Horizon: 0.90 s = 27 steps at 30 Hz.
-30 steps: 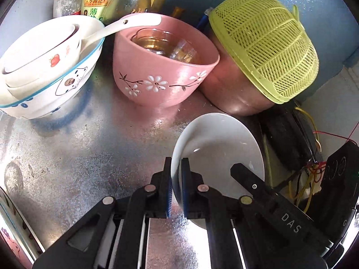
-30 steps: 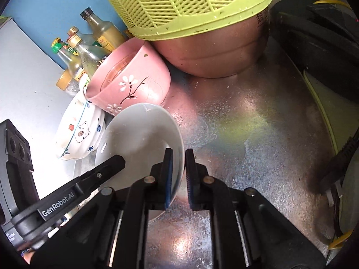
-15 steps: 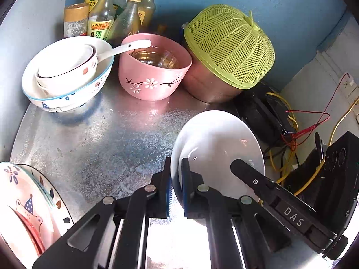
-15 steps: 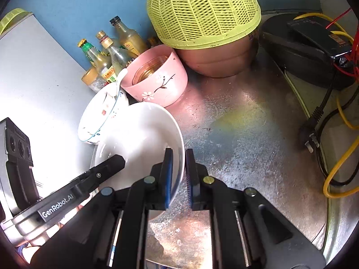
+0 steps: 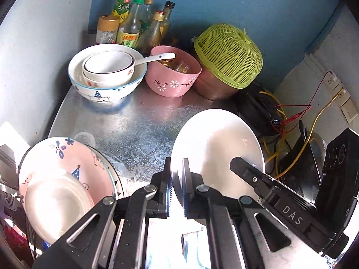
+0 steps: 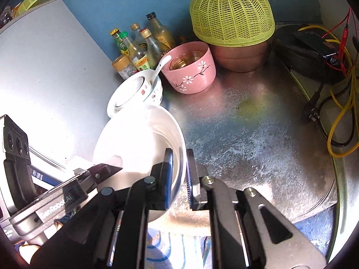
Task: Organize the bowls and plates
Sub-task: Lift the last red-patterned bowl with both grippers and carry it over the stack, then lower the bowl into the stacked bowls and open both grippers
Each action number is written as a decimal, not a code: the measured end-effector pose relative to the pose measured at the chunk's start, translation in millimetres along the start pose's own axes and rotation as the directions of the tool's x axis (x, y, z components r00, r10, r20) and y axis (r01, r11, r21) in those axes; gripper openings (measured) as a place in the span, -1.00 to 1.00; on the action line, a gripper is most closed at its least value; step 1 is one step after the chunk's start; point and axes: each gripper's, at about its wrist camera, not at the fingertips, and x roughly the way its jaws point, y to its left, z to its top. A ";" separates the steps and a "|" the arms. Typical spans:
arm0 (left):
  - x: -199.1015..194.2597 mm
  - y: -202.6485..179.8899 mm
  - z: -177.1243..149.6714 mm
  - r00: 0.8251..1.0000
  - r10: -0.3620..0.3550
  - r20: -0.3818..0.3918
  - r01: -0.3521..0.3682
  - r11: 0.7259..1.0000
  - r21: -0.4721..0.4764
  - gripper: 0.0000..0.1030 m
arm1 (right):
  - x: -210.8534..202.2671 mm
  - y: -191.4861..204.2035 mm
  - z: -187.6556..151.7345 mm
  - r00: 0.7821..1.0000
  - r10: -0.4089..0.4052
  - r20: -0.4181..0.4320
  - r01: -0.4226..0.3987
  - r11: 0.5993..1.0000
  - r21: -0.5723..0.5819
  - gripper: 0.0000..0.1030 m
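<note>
Both grippers clamped the white plate (image 5: 215, 148): left gripper (image 5: 177, 188) on its left rim, right gripper (image 6: 179, 177) opposite. Plate hung above the counter (image 5: 139, 123); plate stack (image 5: 65, 174) lay left, nearer the left hand.

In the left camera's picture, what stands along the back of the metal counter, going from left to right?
Stacked white bowls with a spoon, then the pink flowered bowl, then the copper-coloured pot under a yellow-green mesh cover. Bottles stand behind the bowls.
</note>
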 end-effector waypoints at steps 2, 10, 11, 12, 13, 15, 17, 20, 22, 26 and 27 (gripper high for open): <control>-11.0 9.9 -5.2 1.000 0.001 0.001 -0.001 1.000 -0.006 -0.91 | -0.5 10.7 -7.4 1.000 0.000 -0.004 -0.001 1.000 -0.008 -0.78; -44.9 48.1 -23.1 1.000 0.012 0.012 -0.012 1.000 -0.023 -0.91 | -1.8 50.4 -36.5 1.000 0.011 -0.015 -0.012 1.000 -0.029 -0.78; -48.0 52.9 -25.1 1.000 0.013 0.013 -0.013 1.000 -0.026 -0.91 | -1.0 54.3 -39.1 1.000 0.011 -0.017 -0.012 0.999 -0.032 -0.78; -50.9 58.3 -27.1 1.000 0.015 0.013 -0.014 0.999 -0.029 -0.91 | -0.1 58.6 -42.4 1.000 0.012 -0.020 -0.013 0.999 -0.037 -0.78; -53.5 64.0 -29.3 1.000 0.017 0.013 -0.016 0.999 -0.032 -0.91 | 1.2 63.1 -45.9 1.000 0.014 -0.024 -0.015 0.999 -0.039 -0.78; -58.4 73.5 -32.9 1.000 0.021 0.013 -0.021 0.999 -0.039 -0.91 | 4.5 70.6 -51.4 0.999 0.018 -0.032 -0.019 0.999 -0.045 -0.78; -62.5 83.4 -36.4 1.000 0.028 0.012 -0.027 0.998 -0.048 -0.91 | 8.2 78.8 -57.2 0.999 0.021 -0.041 -0.023 0.998 -0.052 -0.78; -67.3 97.6 -40.0 0.999 0.038 0.011 -0.037 0.997 -0.062 -0.91 | 15.4 89.5 -63.9 0.998 0.027 -0.056 -0.030 0.998 -0.064 -0.78; -69.2 107.0 -41.6 0.999 0.045 0.008 -0.045 0.996 -0.075 -0.91 | 21.5 96.3 -68.1 0.997 0.031 -0.066 -0.036 0.997 -0.070 -0.78; -69.7 123.8 -44.3 0.998 0.066 0.002 -0.065 0.993 -0.098 -0.91 | 35.5 108.6 -74.8 0.995 0.037 -0.089 -0.044 0.996 -0.083 -0.78; -69.8 127.7 -45.4 0.997 0.071 0.002 -0.070 0.992 -0.103 -0.91 | 38.9 111.2 -75.8 0.995 0.038 -0.094 -0.046 0.995 -0.086 -0.78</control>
